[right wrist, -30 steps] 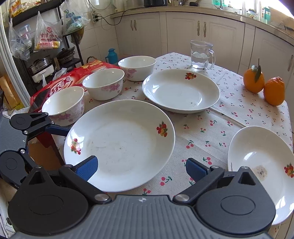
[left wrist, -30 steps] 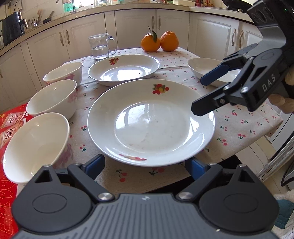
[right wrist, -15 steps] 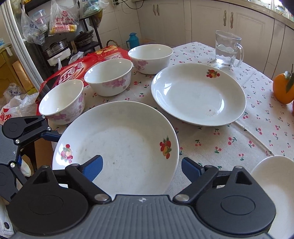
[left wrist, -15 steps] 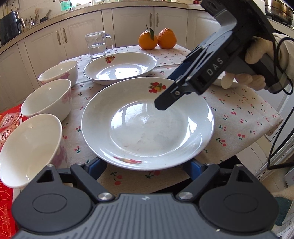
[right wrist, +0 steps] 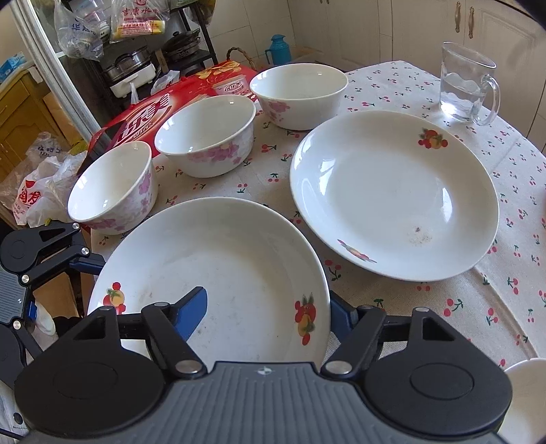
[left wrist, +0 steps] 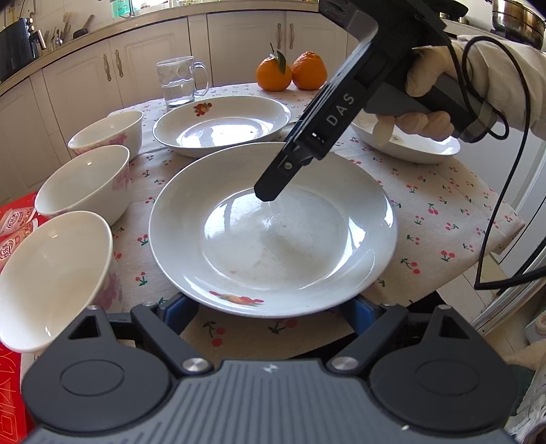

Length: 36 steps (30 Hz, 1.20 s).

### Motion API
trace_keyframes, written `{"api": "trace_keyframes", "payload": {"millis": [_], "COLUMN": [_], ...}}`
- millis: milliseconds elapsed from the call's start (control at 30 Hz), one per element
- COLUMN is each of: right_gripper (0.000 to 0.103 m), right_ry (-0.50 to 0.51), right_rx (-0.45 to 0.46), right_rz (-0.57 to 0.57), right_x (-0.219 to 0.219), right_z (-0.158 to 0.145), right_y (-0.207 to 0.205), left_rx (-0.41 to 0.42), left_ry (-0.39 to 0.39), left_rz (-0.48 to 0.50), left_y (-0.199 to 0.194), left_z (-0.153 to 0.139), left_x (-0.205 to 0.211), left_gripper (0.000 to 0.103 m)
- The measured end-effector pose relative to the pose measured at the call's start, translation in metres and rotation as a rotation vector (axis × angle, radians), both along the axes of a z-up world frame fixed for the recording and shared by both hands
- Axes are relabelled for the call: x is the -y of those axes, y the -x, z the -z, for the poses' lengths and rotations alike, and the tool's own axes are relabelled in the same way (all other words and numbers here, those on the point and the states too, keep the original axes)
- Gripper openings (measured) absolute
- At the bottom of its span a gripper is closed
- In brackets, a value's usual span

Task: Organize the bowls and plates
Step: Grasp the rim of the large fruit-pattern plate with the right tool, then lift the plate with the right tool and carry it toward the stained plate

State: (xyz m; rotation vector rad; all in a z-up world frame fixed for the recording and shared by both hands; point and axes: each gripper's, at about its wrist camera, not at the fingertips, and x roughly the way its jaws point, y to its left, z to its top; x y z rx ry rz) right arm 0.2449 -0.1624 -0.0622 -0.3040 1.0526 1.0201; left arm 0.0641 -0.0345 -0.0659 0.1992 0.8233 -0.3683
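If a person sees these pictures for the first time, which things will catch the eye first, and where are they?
First comes the big white plate at the near table edge, with the right gripper closing over its rim, one finger inside and one outside. To its left stand three white bowls with pink flowers in a row, and behind it lies a second plate. At the far edge, two oranges give the brightest colour.

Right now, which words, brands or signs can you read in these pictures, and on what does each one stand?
"DAS": white letters on the black side of the right gripper.
Large white Chinese characters on the red carton: too skewed to read surely.
Print on the plastic bags on the rack and the white bag on the floor: too blurred to read.
Plates and bowls: pictures only, no text.
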Motion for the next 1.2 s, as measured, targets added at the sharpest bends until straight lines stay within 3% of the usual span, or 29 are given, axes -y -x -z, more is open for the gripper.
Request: {"api": "trace_keyframes", "payload": {"millis": [267, 1200], "right_gripper": [0.077, 0.078], "right_ry": [-0.004, -0.017], "right_rx": [-0.044, -0.005], "right_rz": [-0.012, 0.048], "right_x": [-0.002, 0.021], "right_z": [0.003, -0.015], "right_y": [-0.008, 0.012], "left_rx": [-0.006, 0.001], "left_ry": [0.018, 0.004], "left_rz": [0.005, 0.091], "left_y": [-0.001, 0.003], "left_z": [0.001, -0.015], "left_x": [-0.001, 0.008], "left_gripper": [0.089, 0.088]}}
